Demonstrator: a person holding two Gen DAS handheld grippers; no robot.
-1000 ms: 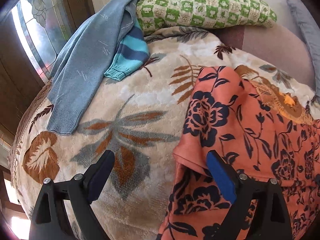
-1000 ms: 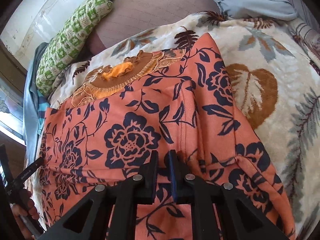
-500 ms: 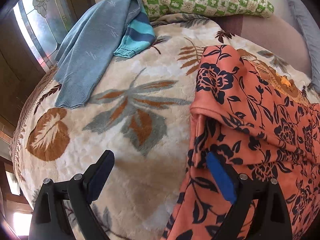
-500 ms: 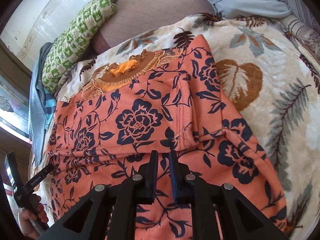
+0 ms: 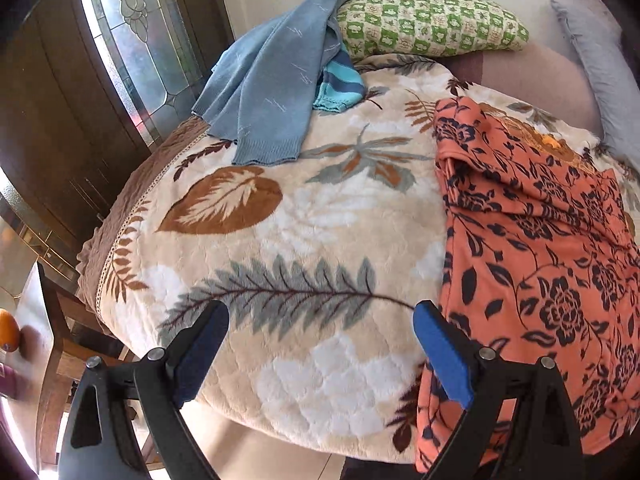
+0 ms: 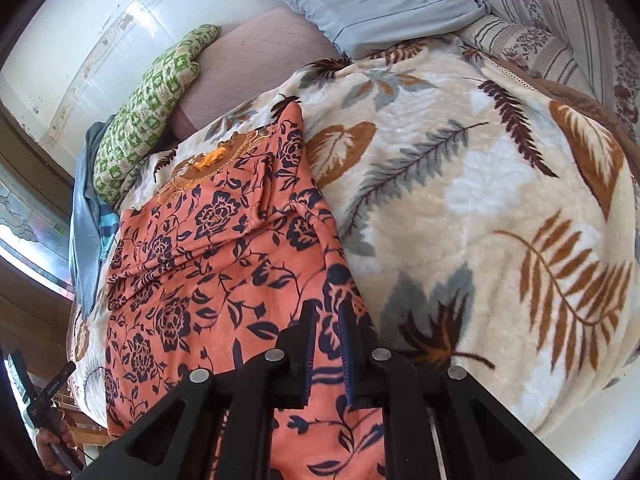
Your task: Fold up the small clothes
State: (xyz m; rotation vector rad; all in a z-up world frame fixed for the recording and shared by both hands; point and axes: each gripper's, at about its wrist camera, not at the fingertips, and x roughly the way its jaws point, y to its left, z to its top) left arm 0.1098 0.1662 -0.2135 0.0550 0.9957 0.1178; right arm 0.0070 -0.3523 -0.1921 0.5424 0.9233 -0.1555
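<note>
Both grippers had drawn back toward the bed's near edge, dragging the orange floral garment (image 6: 224, 264) along the leaf-print blanket (image 5: 304, 240). Right gripper (image 6: 328, 316) clamped its hem; left gripper (image 5: 320, 328) stood wide, empty. Stained-glass window (image 5: 132, 32) at left.

left wrist: steep down, bed's left | right wrist: steep down, right | shared: orange garment (image 5: 540, 248)

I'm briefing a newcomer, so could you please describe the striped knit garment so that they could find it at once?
Start at the leaf-patterned blanket on the bed and look toward the green checked pillow. Below its near end a plain blue sweater lies draped; the striped knit garment peeks from under its edge, the only piece with turquoise and navy bands.
</note>
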